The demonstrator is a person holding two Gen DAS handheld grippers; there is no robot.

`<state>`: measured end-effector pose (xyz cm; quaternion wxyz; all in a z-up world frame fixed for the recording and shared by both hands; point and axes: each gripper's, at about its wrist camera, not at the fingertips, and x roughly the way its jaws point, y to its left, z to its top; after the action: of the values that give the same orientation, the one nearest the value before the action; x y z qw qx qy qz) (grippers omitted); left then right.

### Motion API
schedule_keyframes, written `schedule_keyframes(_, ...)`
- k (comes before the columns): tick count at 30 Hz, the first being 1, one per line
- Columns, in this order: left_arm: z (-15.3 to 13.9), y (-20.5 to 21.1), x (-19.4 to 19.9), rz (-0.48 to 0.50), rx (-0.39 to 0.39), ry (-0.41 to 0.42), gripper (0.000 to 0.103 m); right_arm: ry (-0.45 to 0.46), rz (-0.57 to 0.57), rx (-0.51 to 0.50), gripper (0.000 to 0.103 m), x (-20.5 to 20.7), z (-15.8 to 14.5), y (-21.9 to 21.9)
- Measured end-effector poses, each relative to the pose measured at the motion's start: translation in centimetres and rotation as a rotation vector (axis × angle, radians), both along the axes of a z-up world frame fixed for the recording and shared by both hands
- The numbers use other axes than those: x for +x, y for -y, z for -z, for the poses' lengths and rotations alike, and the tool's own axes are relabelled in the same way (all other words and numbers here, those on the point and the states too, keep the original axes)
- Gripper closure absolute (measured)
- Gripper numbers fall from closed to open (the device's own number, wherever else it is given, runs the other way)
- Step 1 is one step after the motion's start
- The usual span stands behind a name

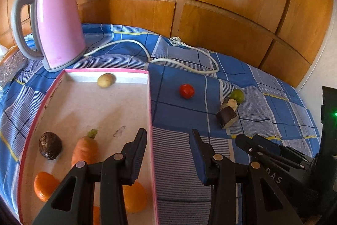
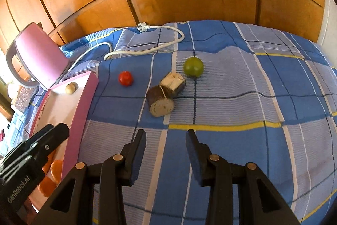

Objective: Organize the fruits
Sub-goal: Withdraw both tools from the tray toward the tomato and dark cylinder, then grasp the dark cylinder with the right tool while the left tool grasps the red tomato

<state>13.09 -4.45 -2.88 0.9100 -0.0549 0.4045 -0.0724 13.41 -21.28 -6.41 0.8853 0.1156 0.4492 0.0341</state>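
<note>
Both the left gripper [image 1: 167,138] and the right gripper [image 2: 166,138] hover with fingers parted, holding nothing. The tomato [image 2: 125,78], green fruit [image 2: 193,66] and eggplant pieces [image 2: 166,94] lie on the checked cloth [image 2: 252,98], right of the pink-rimmed box [image 1: 150,98], which holds a carrot [image 1: 85,149] and oranges [image 1: 44,186].

Bed surface under a blue plaid cover [image 2: 242,98]. Directly on it: pink kettle [image 1: 59,22] at ten o'clock, its white cord [image 1: 185,64] trailing toward one o'clock; pink-rimmed tray [image 1: 150,98]; red tomato [image 2: 125,78]; green fruit [image 2: 193,66]; two dark cut pieces [image 2: 164,96], touching.
</note>
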Motion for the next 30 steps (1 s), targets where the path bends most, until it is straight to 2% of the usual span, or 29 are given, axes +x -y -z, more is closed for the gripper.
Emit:
schedule_keyframes(9, 0.7, 1.0, 2.0, 0.018, -0.010, -0.016, 0.061, -0.005, -0.007, -0.028, 0.062, 2.8, 0.9, -0.5)
schedule_keyframes(19, 1.4, 2.0, 4.0, 0.036, -0.028, -0.041, 0.061, -0.004, -0.037, 0.005, 0.062, 4.6, 1.6, -0.7)
schedule_keyframes(22, 1.6, 2.4, 4.6, 0.046, -0.031, -0.049, 0.061, 0.002, -0.049, 0.021, 0.069, 4.7, 1.7, -0.6)
schedule_keyframes(24, 1.7, 2.5, 4.9, 0.047, -0.034, -0.052, 0.061, 0.005, -0.054, 0.020, 0.070, 4.8, 1.7, -0.6)
schedule_keyframes(25, 1.8, 2.6, 5.1, 0.047, -0.036, -0.054, 0.061, 0.005, -0.053, 0.024, 0.079, 4.8, 1.7, -0.5)
schedule_keyframes(26, 1.8, 2.6, 5.2, 0.046, -0.040, -0.056, 0.061, 0.004, -0.052, 0.025, 0.081, 4.7, 1.7, -0.4)
schedule_keyframes(30, 2.3, 2.7, 6.0, 0.041, -0.056, -0.076, 0.061, 0.003, -0.057, 0.034, 0.084, 4.7, 1.6, -0.1)
